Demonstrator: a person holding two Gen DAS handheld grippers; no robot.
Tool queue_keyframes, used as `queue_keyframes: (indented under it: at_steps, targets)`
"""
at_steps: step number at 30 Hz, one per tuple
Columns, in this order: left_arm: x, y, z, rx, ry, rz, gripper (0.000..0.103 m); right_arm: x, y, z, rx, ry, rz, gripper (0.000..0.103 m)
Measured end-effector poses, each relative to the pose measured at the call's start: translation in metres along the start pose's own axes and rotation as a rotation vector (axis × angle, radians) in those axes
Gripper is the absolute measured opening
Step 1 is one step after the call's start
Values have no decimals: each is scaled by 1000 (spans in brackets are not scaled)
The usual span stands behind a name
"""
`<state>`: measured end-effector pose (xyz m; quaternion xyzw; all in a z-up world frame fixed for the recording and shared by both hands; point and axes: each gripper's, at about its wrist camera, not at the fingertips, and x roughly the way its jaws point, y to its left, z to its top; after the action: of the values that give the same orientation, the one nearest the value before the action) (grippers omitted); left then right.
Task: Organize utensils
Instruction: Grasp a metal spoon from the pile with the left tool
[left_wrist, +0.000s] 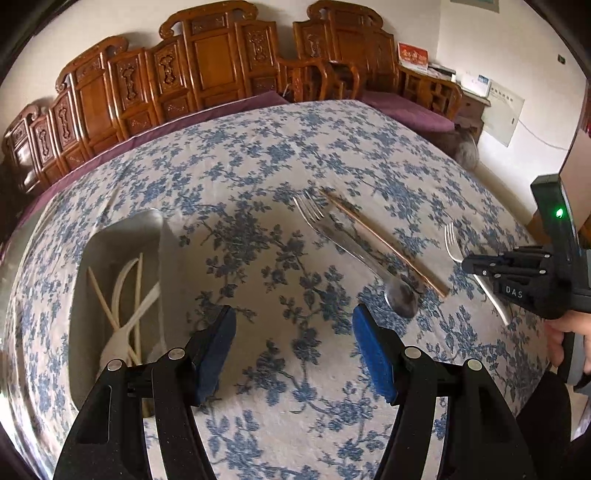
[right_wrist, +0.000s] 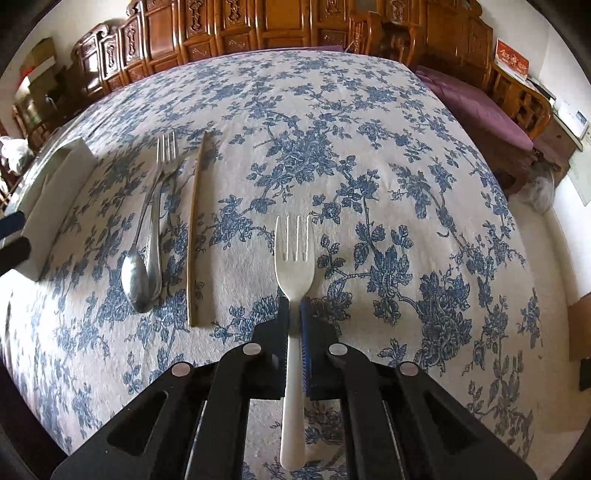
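The right gripper's (right_wrist: 294, 314) fingers (right_wrist: 306, 325) are closed on the neck of a white plastic fork (right_wrist: 294, 254), tines forward, handle running back between them, above the blue-flowered cloth of the desk (right_wrist: 369, 129). Just to its left lie a single wooden chopstick (right_wrist: 194, 236), then a metal fork (right_wrist: 157, 206) and a metal spoon (right_wrist: 135, 275) touching side by side. The left gripper's (left_wrist: 293, 332) fingers (left_wrist: 373, 354) stand apart over bare cloth, holding nothing. At its left sits a white tray (left_wrist: 94, 243) containing pale chopsticks and a white utensil. Carved wooden furniture (left_wrist: 207, 62) lines the far wall.
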<state>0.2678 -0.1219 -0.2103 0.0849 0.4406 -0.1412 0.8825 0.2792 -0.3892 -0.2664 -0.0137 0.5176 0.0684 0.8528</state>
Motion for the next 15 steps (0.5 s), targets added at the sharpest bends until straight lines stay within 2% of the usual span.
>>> queue_keyframes:
  at_steps: [6, 10, 15]
  targets:
    - [17, -26, 3, -9, 39, -39, 63, -1, 2, -4, -62, -25, 6, 8]
    - [36, -40, 10, -59, 75, -90, 63, -1, -2, -4, -57, -22, 34, 8]
    - [56, -56, 15, -81, 103, -108, 63, 0, -8, -3, -25, -11, 78, 8]
